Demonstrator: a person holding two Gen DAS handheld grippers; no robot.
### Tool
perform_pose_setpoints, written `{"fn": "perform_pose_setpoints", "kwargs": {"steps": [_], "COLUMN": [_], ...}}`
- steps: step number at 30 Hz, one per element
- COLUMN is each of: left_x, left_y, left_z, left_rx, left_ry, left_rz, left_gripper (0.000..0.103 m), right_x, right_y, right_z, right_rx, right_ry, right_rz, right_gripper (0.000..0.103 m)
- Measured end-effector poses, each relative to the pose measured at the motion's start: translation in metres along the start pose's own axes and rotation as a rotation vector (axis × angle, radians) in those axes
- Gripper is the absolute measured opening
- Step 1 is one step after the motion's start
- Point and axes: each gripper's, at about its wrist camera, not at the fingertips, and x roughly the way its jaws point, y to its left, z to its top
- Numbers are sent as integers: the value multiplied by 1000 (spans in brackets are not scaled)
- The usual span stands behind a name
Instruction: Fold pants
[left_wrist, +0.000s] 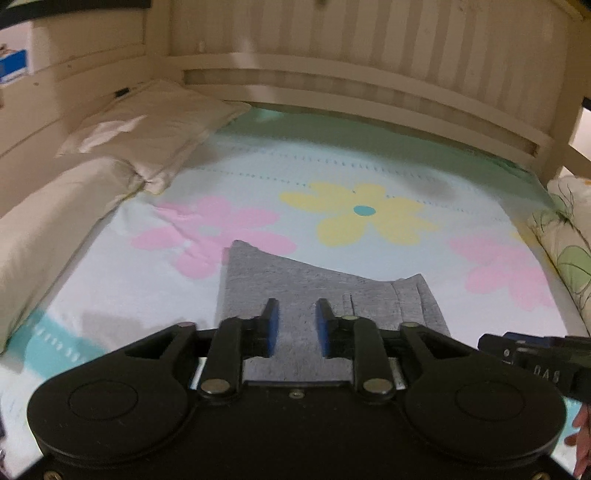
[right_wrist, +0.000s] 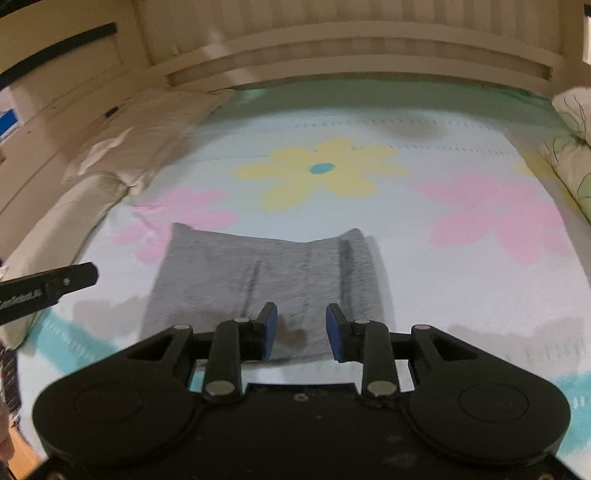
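Left pillows (left_wrist: 110, 155): stacked at 9 to 10 o'clock along the bed's side, well clear of the work.
Left gripper (left_wrist: 295, 325): jaws spread, nothing between the pads; poised above the pants, likely just off the cloth after a fold.
Pants (left_wrist: 325, 295): grey, folded into a compact block at 6 o'clock on the sheet (left_wrist: 110, 295), lying flat; waistband seams toward 3 o'clock.
Why so placed: near edge kept close to the person, so both grippers reach it without stretching.
Right gripper (right_wrist: 301, 328): jaws likewise apart and empty, above the near edge of the pants (right_wrist: 266, 273); blur makes contact hard to rule out, probably none.
Far edge: dips at mid-span, corners slightly raised at 11 and 1 o'clock; may need smoothing.
Open room: bare sheet from 10 through 2 o'clock up to the headboard (left_wrist: 369, 74); free strip either side of the block.
Limits: patterned bedding (left_wrist: 569, 240) at 3 o'clock, pillows at 9; a further fold best made toward 12.
Progress: judged nearly done.
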Motion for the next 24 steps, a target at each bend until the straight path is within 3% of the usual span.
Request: {"fn": "perform_pose_setpoints", "kwargs": {"steps": [1,9,18,24], "left_x": [-7,-25,-8,-6], "left_y": [0,-4,-3,-9], "left_z": [-3,-26,-34,-40], "left_rx": [-2,102,27,31], "left_ry": [-9,-63,50,64], "left_rz": [11,78,22,12], "left_gripper": [45,46,46,46], "right_x": [-7,-36,-21,-16], "right_y": [5,24,34,30], "right_z": [-3,-30,-40,-43], "right_rx": [-10,8,-65,-109], "right_ry": [-4,4,-4,2], "right_rz": [7,28,-45,-80], "right_gripper": [33,33,34,34]}}
